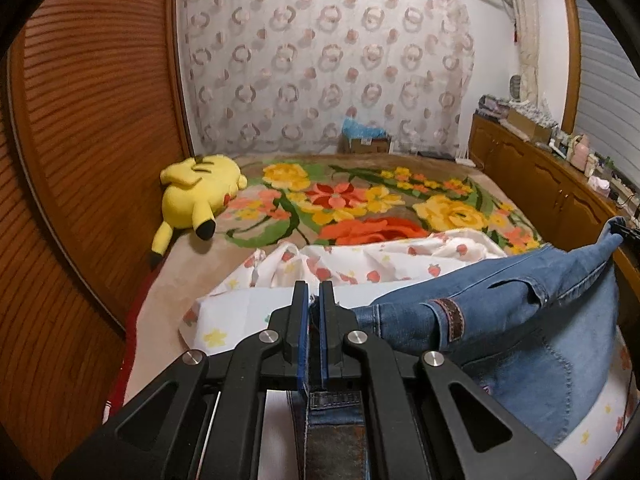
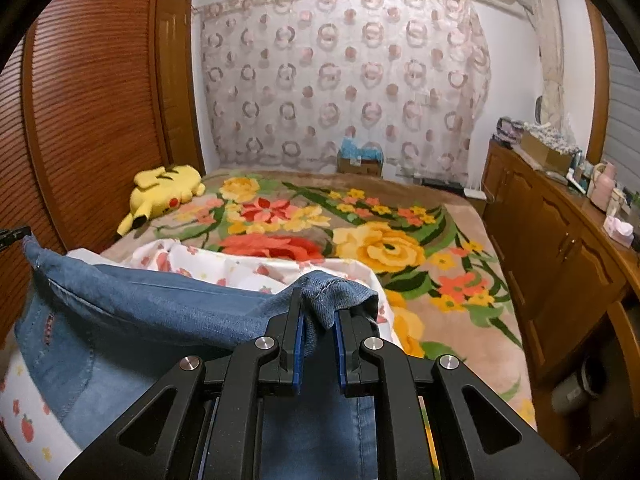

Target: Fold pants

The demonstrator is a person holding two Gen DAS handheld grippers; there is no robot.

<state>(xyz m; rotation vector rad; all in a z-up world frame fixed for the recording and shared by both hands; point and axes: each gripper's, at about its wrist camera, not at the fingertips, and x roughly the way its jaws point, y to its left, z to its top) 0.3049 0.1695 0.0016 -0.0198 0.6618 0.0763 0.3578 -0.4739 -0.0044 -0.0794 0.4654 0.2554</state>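
Both grippers have the blue jeans [image 2: 168, 304] lifted off the bed [image 2: 452, 280], stretched between them above a strawberry-print sheet [image 1: 360, 260]. The left gripper [image 1: 314, 300] has its fingers pressed together on a denim edge; the right gripper [image 2: 319, 312] has its fingers clamped on a bunched hem. This looks like the carry-over stage of a fold. Next, I'd guess, both ends need lowering together, kept level, so the layers land flush. No brand or writing is legible, not even on the cardboard box [image 1: 366, 144] by the curtain.
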